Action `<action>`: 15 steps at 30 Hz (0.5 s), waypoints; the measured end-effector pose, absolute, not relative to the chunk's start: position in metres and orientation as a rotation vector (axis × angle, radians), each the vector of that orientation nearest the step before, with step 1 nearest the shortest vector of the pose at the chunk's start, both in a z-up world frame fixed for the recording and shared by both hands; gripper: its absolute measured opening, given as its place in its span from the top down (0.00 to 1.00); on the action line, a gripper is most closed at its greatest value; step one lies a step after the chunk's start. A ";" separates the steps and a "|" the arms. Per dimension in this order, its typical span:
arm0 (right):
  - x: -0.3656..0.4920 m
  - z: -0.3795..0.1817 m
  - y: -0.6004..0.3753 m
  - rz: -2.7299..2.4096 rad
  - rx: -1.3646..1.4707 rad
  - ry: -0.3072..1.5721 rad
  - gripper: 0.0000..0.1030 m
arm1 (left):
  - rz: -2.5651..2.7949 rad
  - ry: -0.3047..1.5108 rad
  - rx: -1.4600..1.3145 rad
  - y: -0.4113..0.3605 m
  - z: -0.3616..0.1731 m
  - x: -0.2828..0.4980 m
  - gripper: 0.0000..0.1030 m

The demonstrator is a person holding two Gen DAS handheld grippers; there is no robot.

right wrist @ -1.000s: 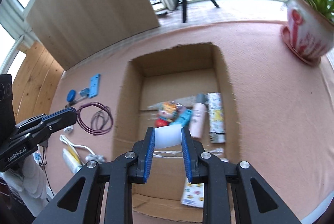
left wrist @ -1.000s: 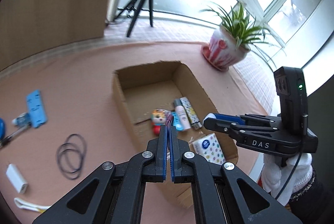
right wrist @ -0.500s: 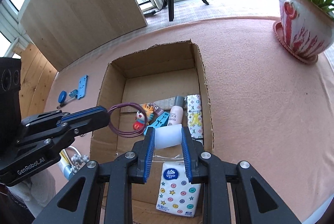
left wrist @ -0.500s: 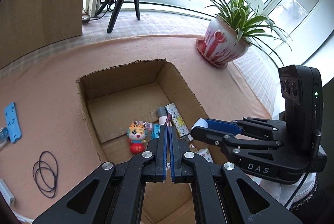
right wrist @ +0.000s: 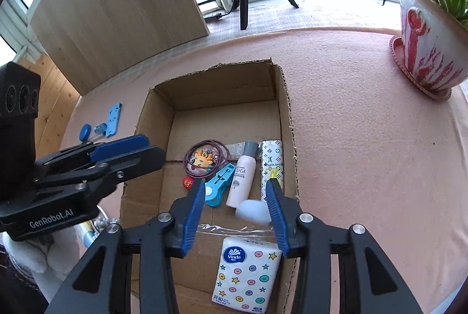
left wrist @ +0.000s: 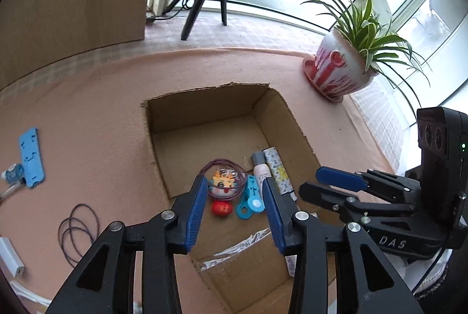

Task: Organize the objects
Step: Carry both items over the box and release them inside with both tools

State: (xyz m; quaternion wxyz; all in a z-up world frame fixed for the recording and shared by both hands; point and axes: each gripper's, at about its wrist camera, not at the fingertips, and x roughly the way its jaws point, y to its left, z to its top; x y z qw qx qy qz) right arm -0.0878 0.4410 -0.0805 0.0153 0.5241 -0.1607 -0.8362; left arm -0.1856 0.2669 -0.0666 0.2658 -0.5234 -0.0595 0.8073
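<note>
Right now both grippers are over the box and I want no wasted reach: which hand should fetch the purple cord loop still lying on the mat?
Left. The purple cord loop lies on the mat left of the cardboard box, beside the open, empty left gripper. The right gripper sits over the box's right side.

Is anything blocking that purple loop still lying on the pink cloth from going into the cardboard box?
Nothing visible does. The purple loop lies on bare cloth left of the cardboard box, whose top is open; only its low wall is between.
</note>
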 end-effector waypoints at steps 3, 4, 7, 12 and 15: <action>-0.085 -0.077 0.442 -2.623 1.617 -0.532 0.59 | 2.191 -0.179 -1.417 0.253 -0.063 -0.179 0.59; -0.083 -0.075 0.442 -2.632 1.610 -0.545 0.58 | 2.204 -0.184 -1.421 0.247 -0.061 -0.178 0.57; -0.081 -0.071 0.438 -2.662 1.607 -0.535 0.58 | 2.257 -0.186 -1.414 0.227 -0.056 -0.170 0.46; -0.082 -0.066 0.420 -2.687 1.599 -0.434 0.58 | 2.324 -0.208 -1.422 0.183 -0.050 -0.158 0.44; -0.082 -0.061 0.404 -2.700 1.578 -0.369 0.58 | 2.368 -0.225 -1.441 0.156 -0.049 -0.155 0.43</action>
